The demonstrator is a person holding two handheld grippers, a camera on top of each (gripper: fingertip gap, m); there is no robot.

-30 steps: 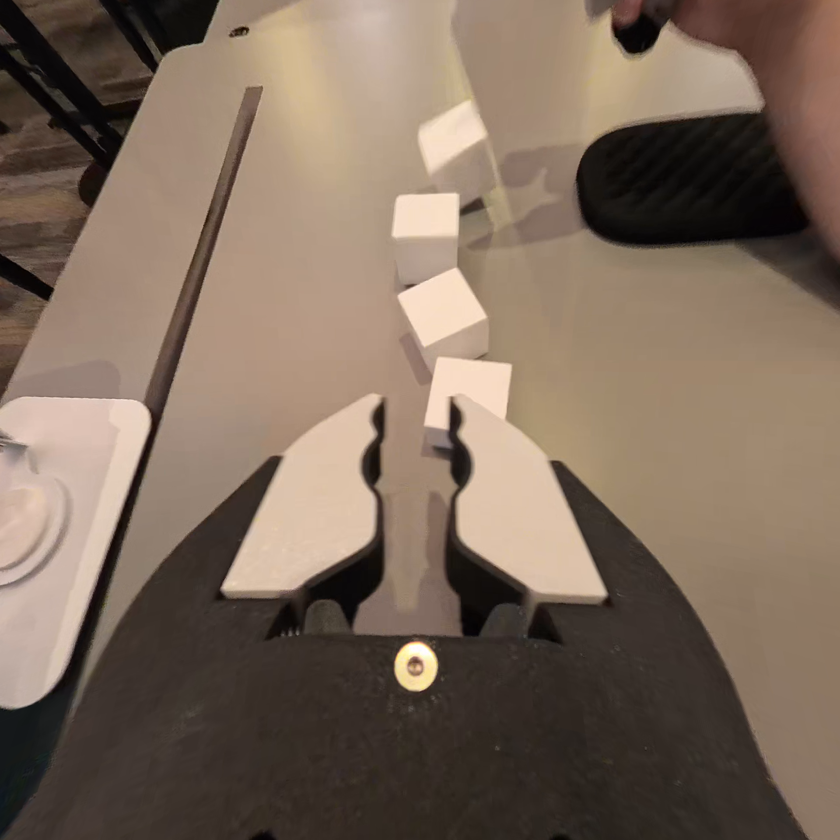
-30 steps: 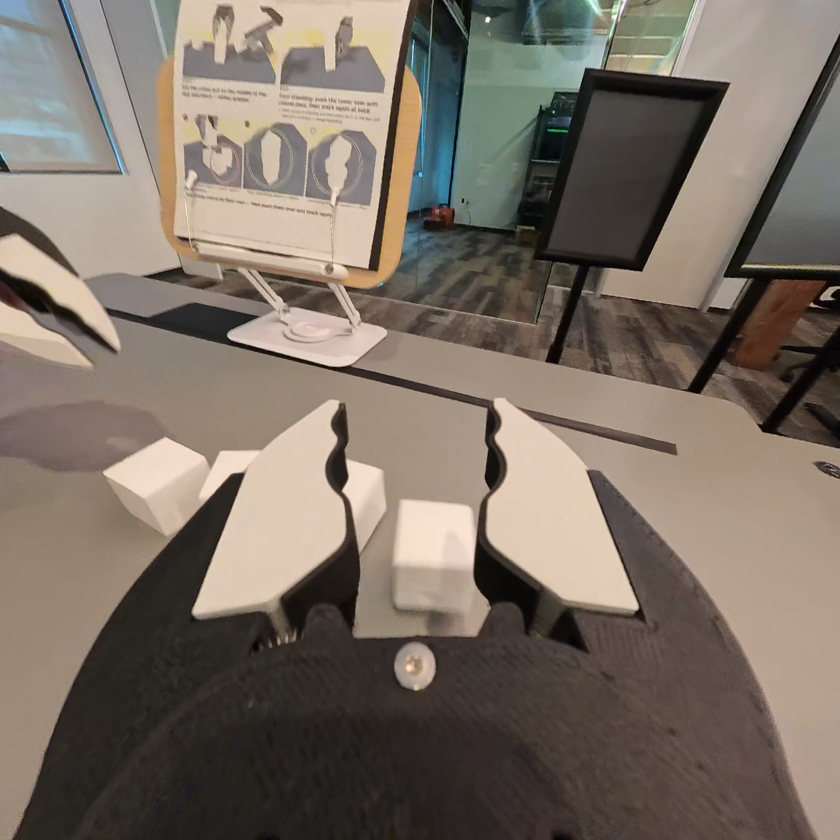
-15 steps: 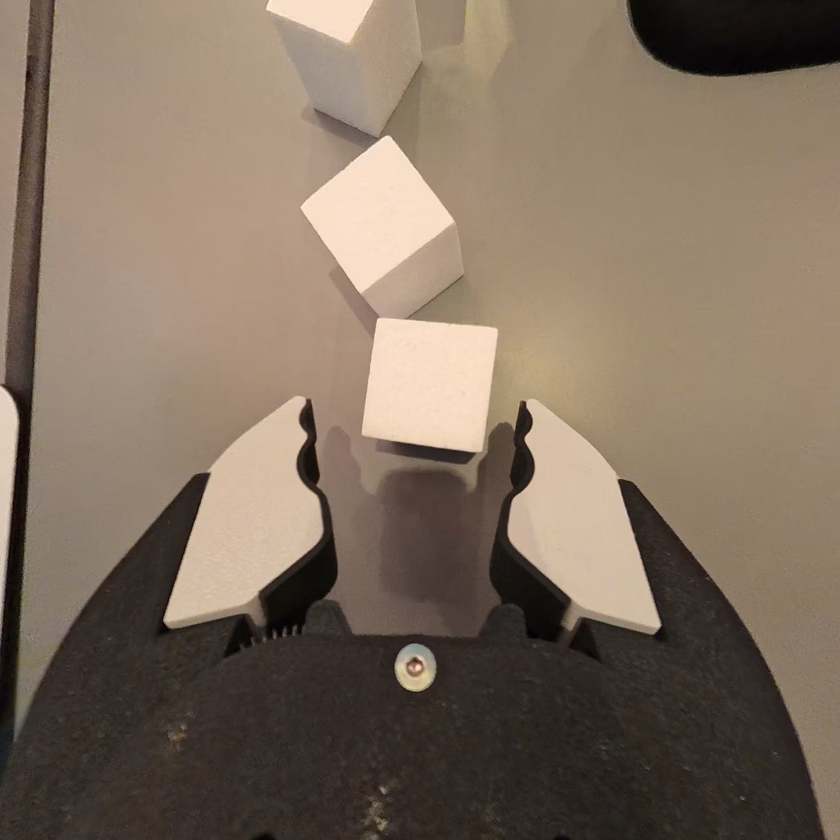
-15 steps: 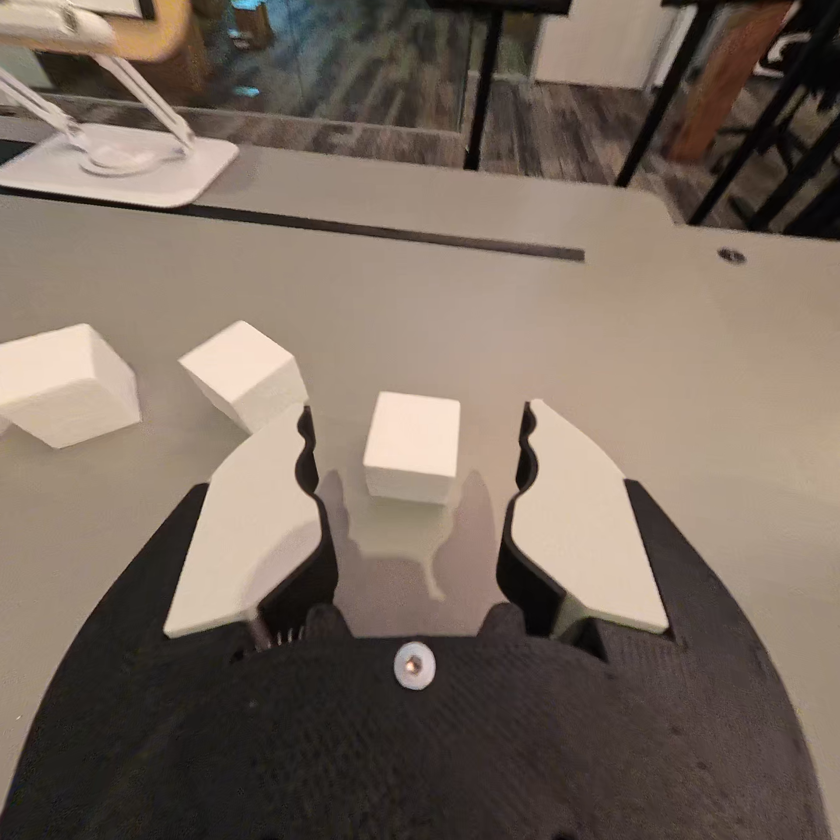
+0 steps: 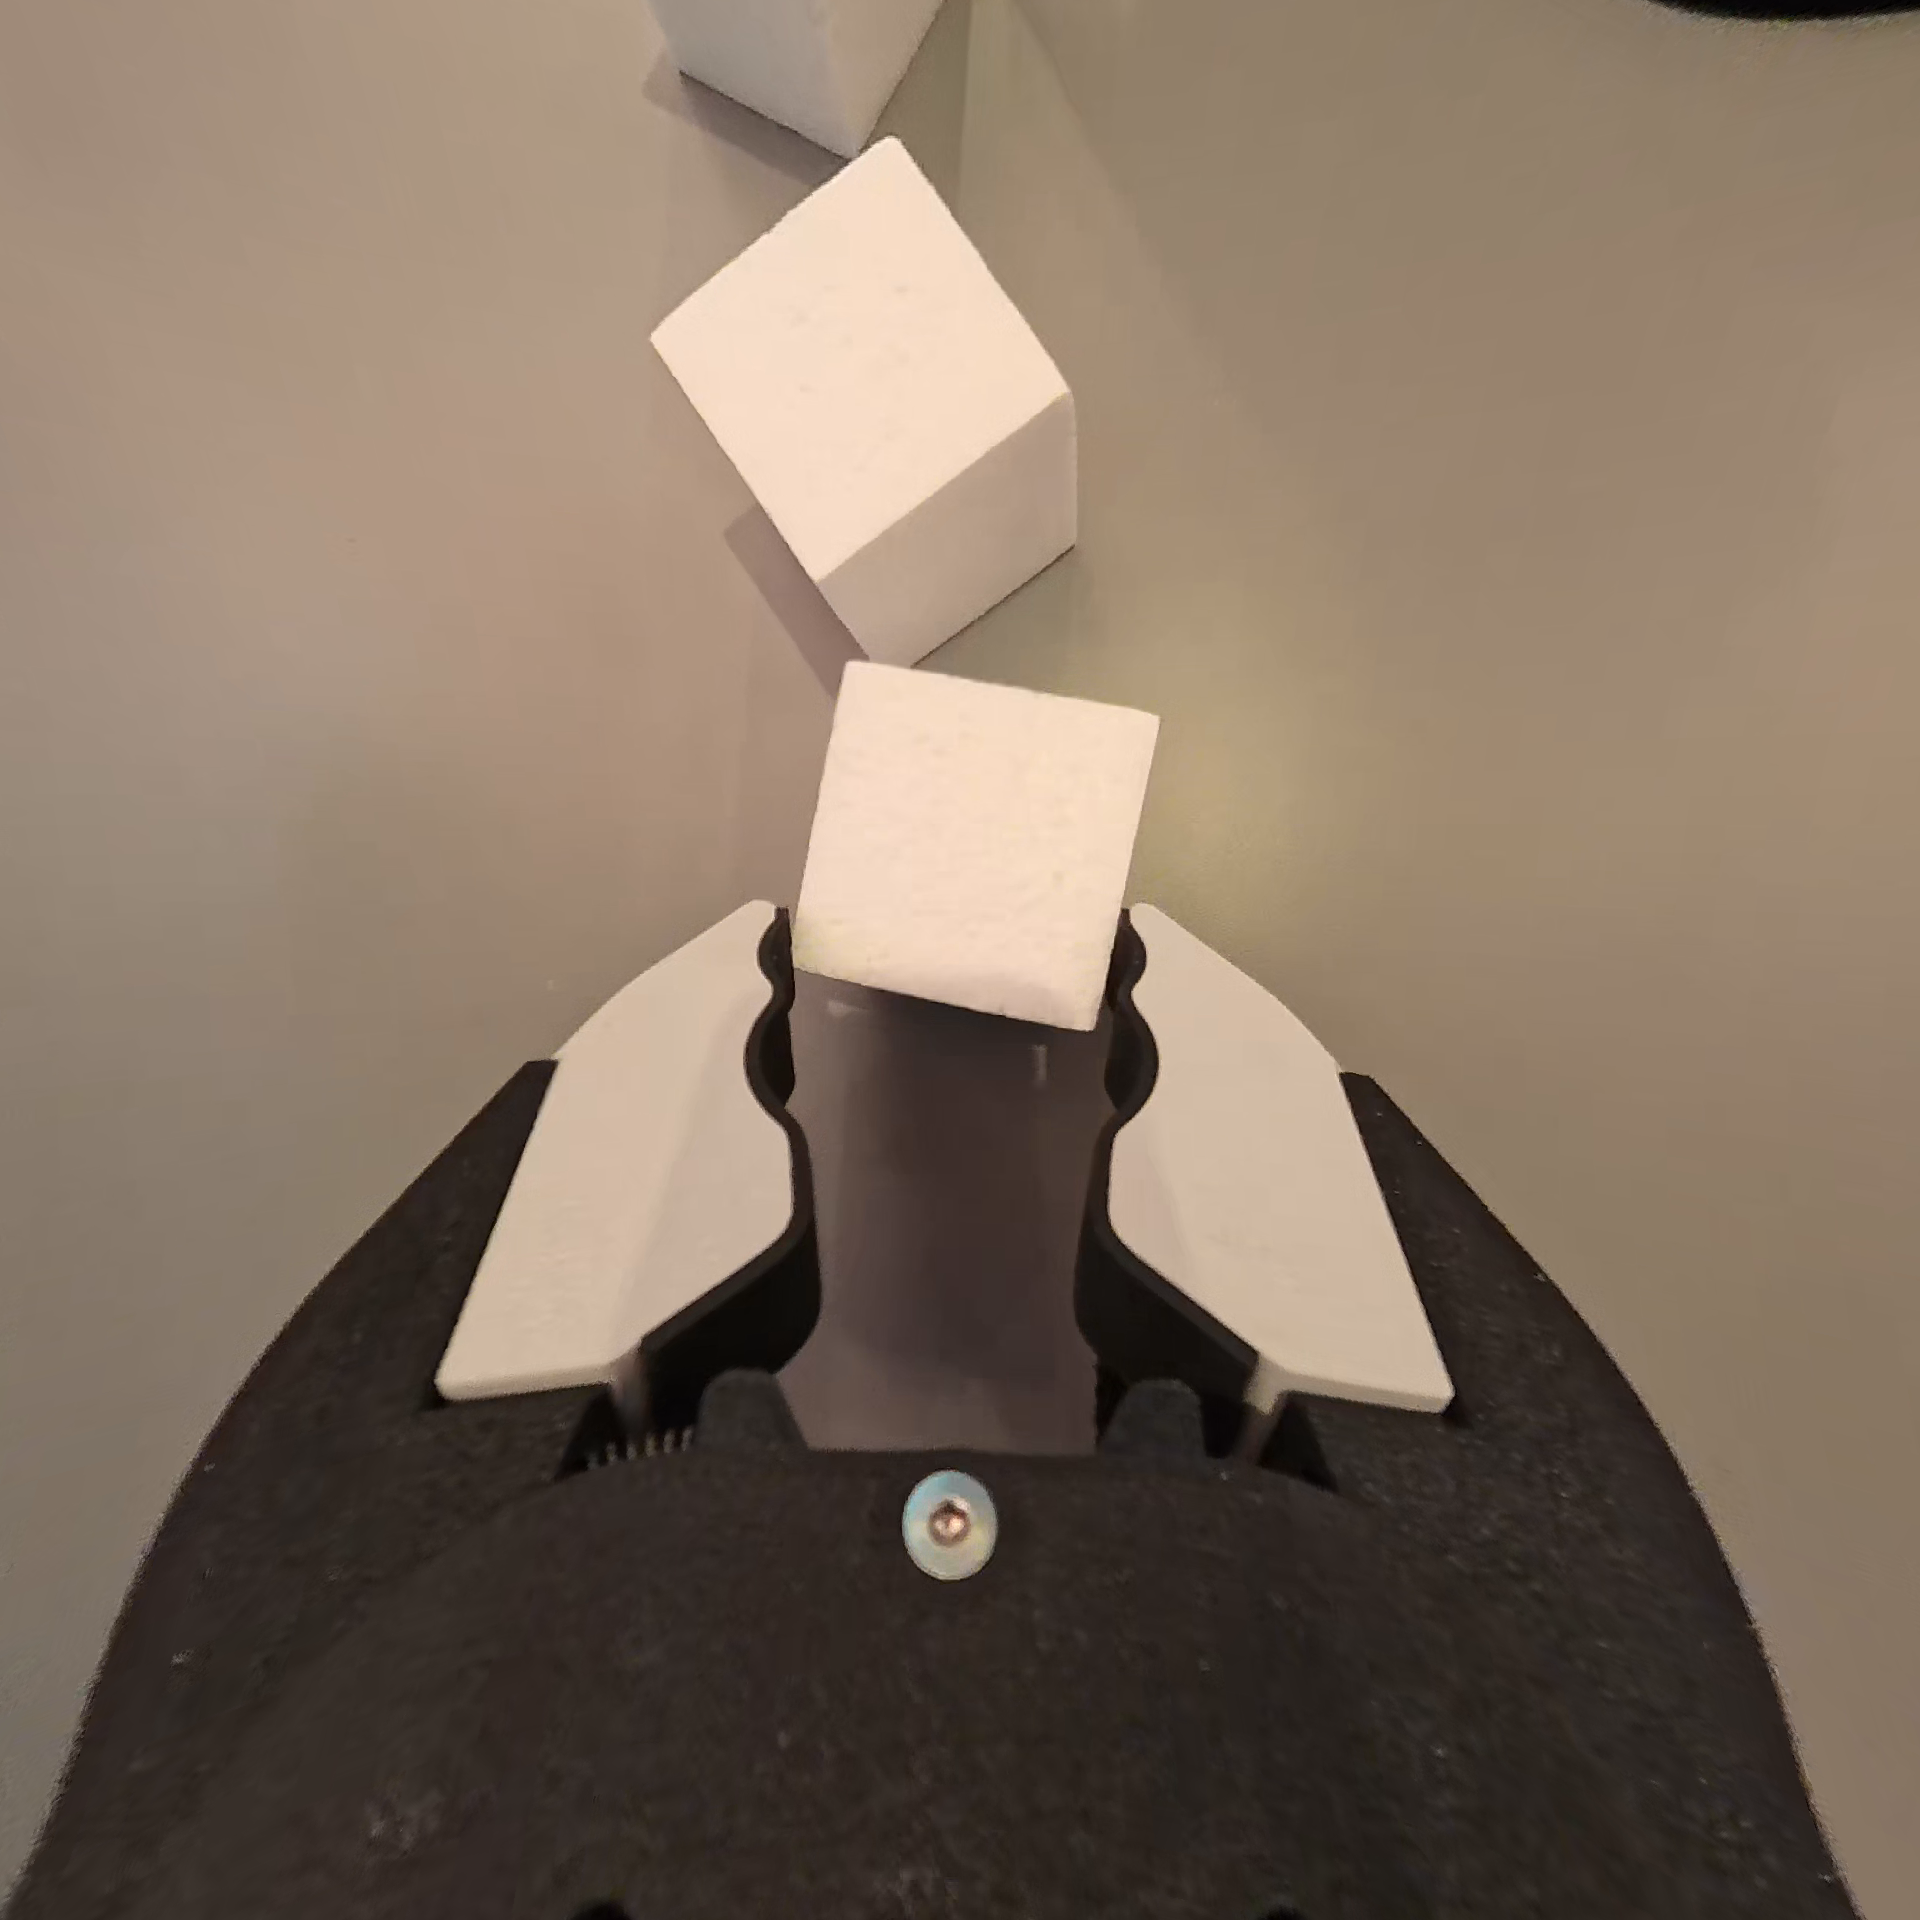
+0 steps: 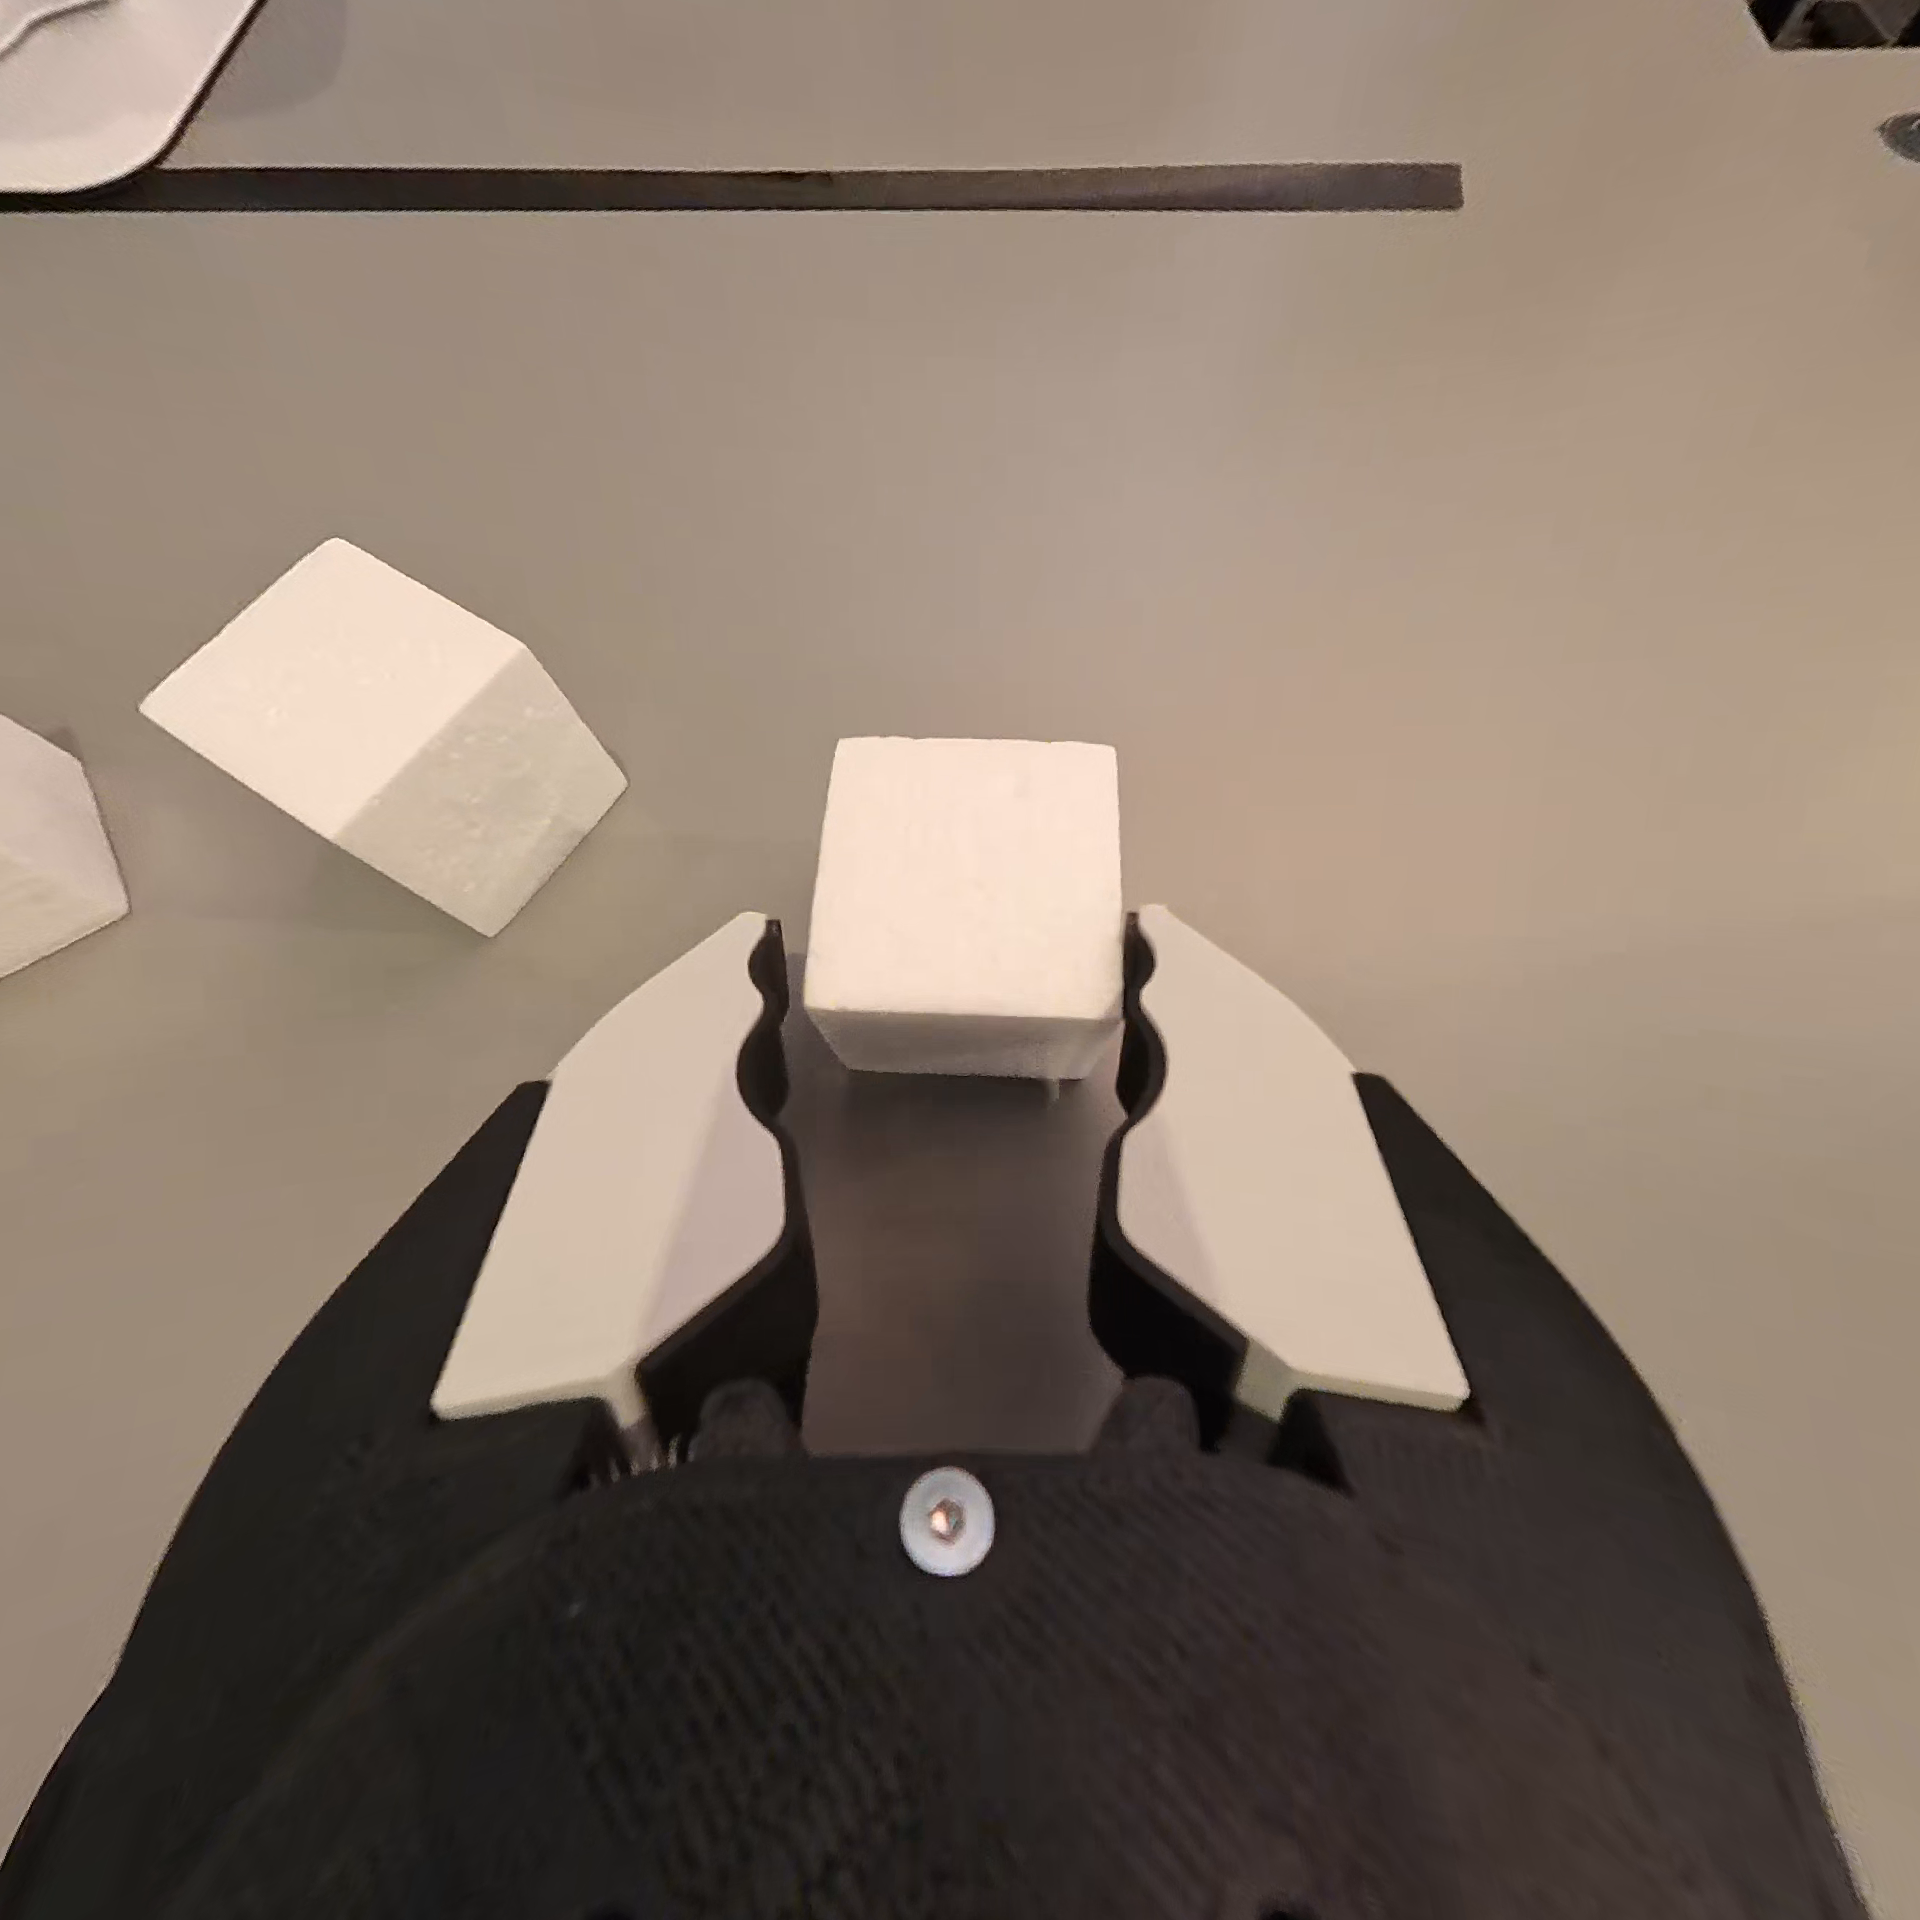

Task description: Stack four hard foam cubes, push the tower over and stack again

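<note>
Several white foam cubes lie apart on the grey table (image 5: 1507, 623). My left gripper (image 5: 951, 925) points down, and its fingertips (image 5: 727, 966) press both sides of the nearest cube (image 5: 977, 831), which sits slightly skewed. A second cube (image 5: 862, 395) lies just beyond it, and a third (image 5: 800, 62) is cut off at the top edge. My right gripper (image 6: 951, 930) has closed on another cube (image 6: 966, 862) that rests on the table. Two more cubes lie to its left, one tilted (image 6: 384, 727) and one at the frame edge (image 6: 42, 852).
A dark strip (image 6: 727, 203) runs across the table (image 6: 1455, 623) behind the cubes. The white base of a stand (image 6: 94, 94) sits at the far left corner. A small hole fitting (image 6: 1903, 135) is at the far right. About 30 centimeters separates my left fingertips from my right.
Both grippers dropped lower and tilted down towards the table. Each moved forward over its cube, and the jaws narrowed from wide open to touching the cube's sides.
</note>
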